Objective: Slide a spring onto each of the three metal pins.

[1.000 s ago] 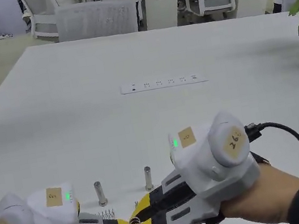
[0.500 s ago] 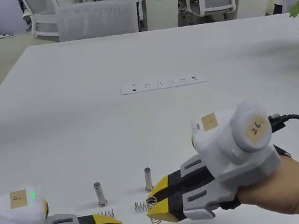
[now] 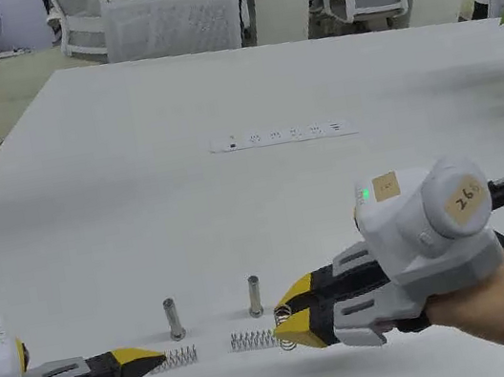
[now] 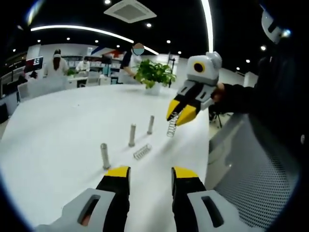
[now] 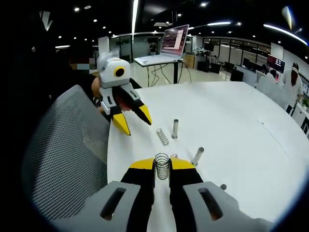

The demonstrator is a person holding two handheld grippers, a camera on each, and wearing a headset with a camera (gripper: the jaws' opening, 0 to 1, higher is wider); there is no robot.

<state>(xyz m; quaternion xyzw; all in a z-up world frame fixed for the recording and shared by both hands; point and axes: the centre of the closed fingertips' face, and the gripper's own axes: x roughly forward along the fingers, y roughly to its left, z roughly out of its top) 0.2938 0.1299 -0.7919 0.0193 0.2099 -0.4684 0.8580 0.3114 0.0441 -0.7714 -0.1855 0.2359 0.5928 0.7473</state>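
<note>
The right gripper [image 5: 162,166] is clamped on a spring [image 5: 162,172], its yellow tips pinching the coil from both sides. In the left gripper view that spring hangs down from the tips, slightly tilted, just beside the far pin [image 4: 151,124]. I cannot tell whether its lower end touches the table [image 3: 236,210]. A hand [image 3: 489,304] holds this gripper from the right.

The left gripper [image 4: 150,173] has its jaws spread apart with nothing between them. It sits low over the table's near edge and points toward the pins.

In the left gripper view three pins stand upright in a row on the table: the near pin [image 4: 105,155], the middle pin [image 4: 132,135] and the far pin. All three are bare.

In the head view a second spring [image 3: 255,340] lies flat on the table in front of the middle pin, with one end just beside the right gripper's tips. A third spring [image 3: 179,357] also lies flat, in front of the near pin and just beside the left gripper's upper tip. The two lie roughly in one line, apart from each other.

Farther back on the table, well apart from the pins, lies a white power strip [image 3: 283,135]. Office chairs [image 3: 171,23] stand beyond the far edge.
</note>
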